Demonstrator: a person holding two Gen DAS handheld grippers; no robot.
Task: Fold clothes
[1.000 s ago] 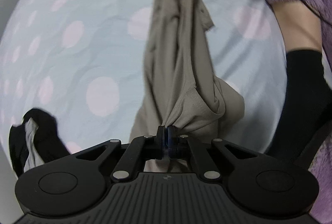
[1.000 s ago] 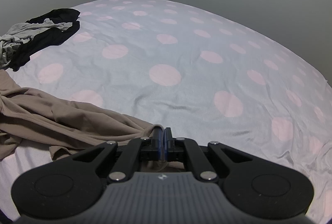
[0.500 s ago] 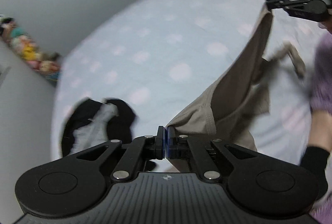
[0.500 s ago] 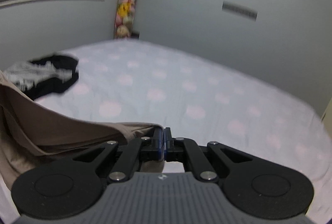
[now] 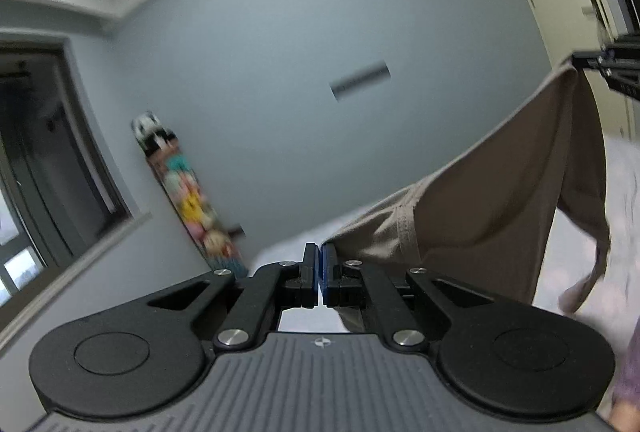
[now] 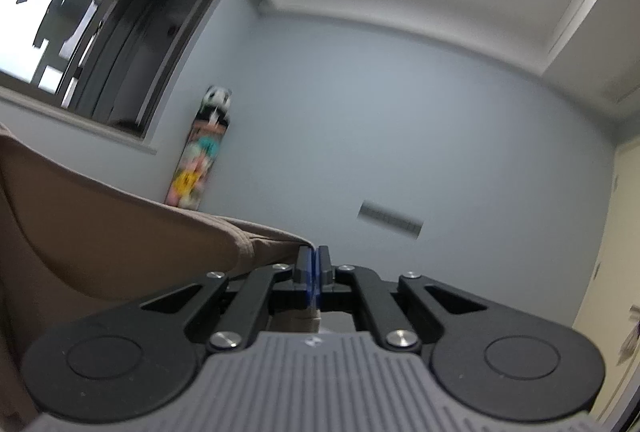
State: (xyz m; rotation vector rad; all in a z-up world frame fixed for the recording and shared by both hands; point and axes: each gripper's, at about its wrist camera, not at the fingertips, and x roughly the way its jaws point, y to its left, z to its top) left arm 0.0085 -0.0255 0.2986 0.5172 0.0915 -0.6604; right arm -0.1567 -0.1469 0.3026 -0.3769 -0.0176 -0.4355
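Note:
A tan garment point(image 5: 492, 200) hangs stretched in the air between my two grippers. My left gripper point(image 5: 320, 264) is shut on one corner of its hemmed edge. The cloth rises to the upper right, where the right gripper point(image 5: 580, 61) pinches the other corner. In the right wrist view the right gripper point(image 6: 314, 266) is shut on the garment point(image 6: 100, 232), which spreads down and to the left. Both views tilt up toward the wall.
A grey wall with a dark vent point(image 5: 360, 80) fills both views. A tall hanging holder of plush toys point(image 5: 184, 192) stands in the corner beside a dark window point(image 6: 100, 44). A strip of the bed point(image 5: 576, 272) shows at the right.
Both grippers have lifted the garment off the bed and raised it high. The views swung up from the dotted bedspread to the wall and ceiling. The cloth now spreads wider between them.

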